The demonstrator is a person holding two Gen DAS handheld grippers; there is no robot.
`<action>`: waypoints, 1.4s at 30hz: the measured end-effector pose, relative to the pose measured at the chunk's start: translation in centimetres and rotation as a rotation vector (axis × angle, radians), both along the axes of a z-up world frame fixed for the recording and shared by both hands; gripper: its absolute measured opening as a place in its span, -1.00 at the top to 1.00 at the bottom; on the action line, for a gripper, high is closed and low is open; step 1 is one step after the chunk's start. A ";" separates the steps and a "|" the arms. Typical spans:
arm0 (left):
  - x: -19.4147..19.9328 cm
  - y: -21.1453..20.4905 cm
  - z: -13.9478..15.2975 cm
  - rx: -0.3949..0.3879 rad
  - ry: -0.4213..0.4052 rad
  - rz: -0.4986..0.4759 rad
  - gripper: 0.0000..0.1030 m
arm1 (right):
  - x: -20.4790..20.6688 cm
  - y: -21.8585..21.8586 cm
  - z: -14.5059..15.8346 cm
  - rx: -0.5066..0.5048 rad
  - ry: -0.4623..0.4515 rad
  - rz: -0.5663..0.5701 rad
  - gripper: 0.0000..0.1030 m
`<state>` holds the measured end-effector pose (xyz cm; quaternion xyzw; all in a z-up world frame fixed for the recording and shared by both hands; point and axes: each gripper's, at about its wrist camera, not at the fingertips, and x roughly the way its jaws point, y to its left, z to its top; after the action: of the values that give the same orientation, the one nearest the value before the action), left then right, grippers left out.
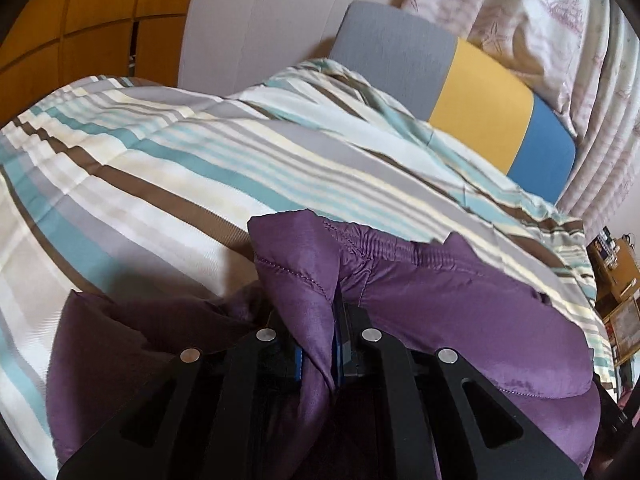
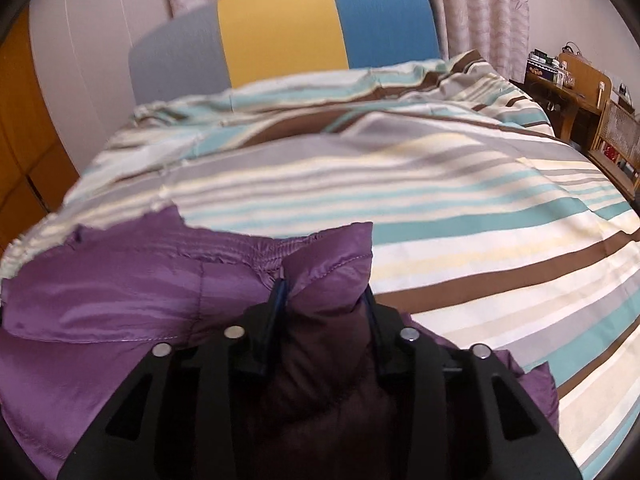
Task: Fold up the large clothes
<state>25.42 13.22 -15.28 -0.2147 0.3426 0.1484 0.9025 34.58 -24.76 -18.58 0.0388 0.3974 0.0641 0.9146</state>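
Left wrist view: left gripper (image 1: 335,312), fingers clamped on a fold of the purple jacket (image 1: 460,304), which lies lower centre on the striped bed (image 1: 160,168). Right wrist view: right gripper (image 2: 326,292), fingers part open, straddling the jacket's edge (image 2: 332,252); whether they press it cannot be told. Step: laying a fold down. Next: release and smooth.
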 end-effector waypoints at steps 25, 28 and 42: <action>-4.5 -10.1 7.9 0.278 -0.085 -0.104 -0.41 | 0.0 0.8 -0.6 -0.137 0.007 -0.041 -0.12; -2.6 -12.3 7.0 0.313 -0.064 -0.172 -0.41 | 0.0 0.6 -0.5 -0.135 0.006 -0.043 -0.15; 1.5 -11.6 -0.6 0.232 0.078 -0.221 -0.49 | 0.0 0.4 -0.5 -0.120 0.006 -0.045 -0.18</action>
<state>26.97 1.61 -15.92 -0.0644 0.3793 0.0951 0.9181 34.55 -24.32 -19.13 -0.0069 0.4024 0.0195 0.9152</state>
